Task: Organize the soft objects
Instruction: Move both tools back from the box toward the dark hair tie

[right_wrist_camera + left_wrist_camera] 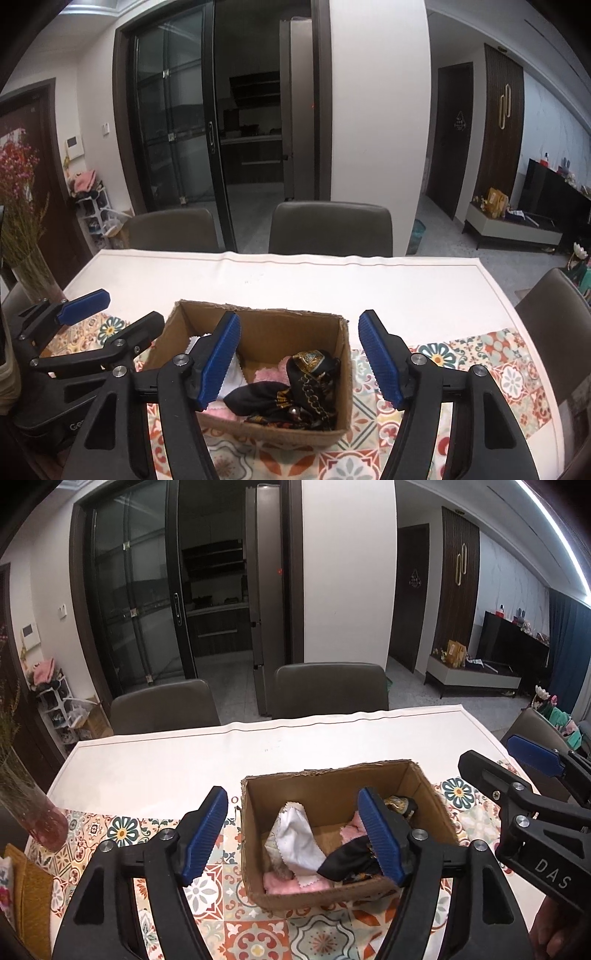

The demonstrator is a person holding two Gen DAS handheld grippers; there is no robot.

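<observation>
A brown cardboard box (328, 782) stands on the patterned tablecloth; it also shows in the right wrist view (280, 325). Inside lie a white cloth (297, 838), a pink cloth (284, 882) and a black patterned cloth (351, 860), which also shows in the right wrist view (291, 391). My left gripper (293, 836) is open and empty, raised in front of the box. My right gripper (299, 356) is open and empty, also raised in front of the box. The right gripper shows at the right of the left view (513, 771).
A glass vase (33, 808) with dried flowers stands at the table's left. A yellow cloth (33, 897) lies at the near left edge. Grey chairs (328, 690) stand behind the white table (258, 753), another (554, 317) at its right end.
</observation>
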